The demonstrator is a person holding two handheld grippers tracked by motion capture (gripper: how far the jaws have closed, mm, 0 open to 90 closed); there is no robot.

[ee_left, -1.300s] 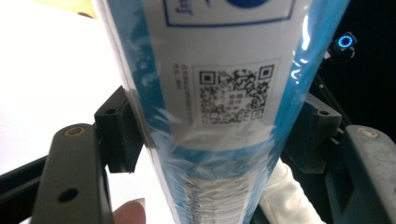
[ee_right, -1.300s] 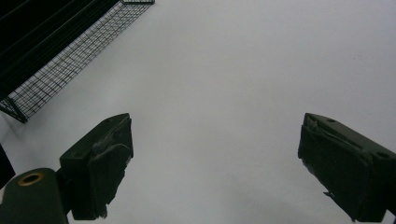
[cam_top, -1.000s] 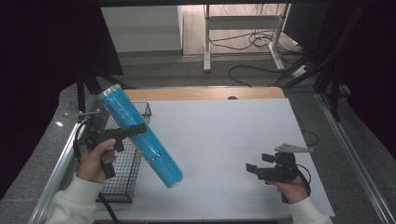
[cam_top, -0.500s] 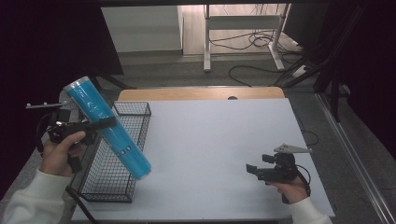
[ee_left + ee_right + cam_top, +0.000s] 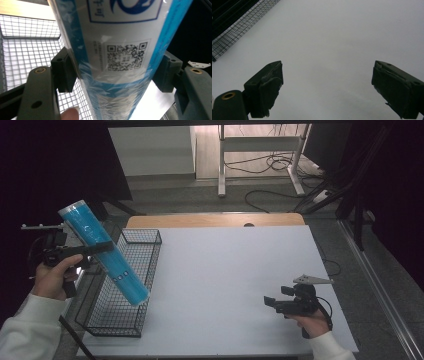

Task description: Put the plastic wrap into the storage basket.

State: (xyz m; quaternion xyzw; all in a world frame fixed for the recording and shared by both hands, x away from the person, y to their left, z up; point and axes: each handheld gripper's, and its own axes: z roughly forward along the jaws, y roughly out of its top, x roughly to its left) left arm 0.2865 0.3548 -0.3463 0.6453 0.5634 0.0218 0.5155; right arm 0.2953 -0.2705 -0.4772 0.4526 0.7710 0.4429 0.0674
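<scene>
Your left gripper is clamped on the blue roll, tilted above the wire basket, so lowering it in remains, while your right gripper rests gaping and empty.

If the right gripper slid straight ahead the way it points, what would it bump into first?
Probably the wire basket. The right gripper points left across the bare white table, open and holding nothing; depth is hard to judge.

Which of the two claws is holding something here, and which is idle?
The left claw is clamped on the blue roll, tilted over the wire basket. The right claw sits open and holds nothing, low over the white table.
</scene>
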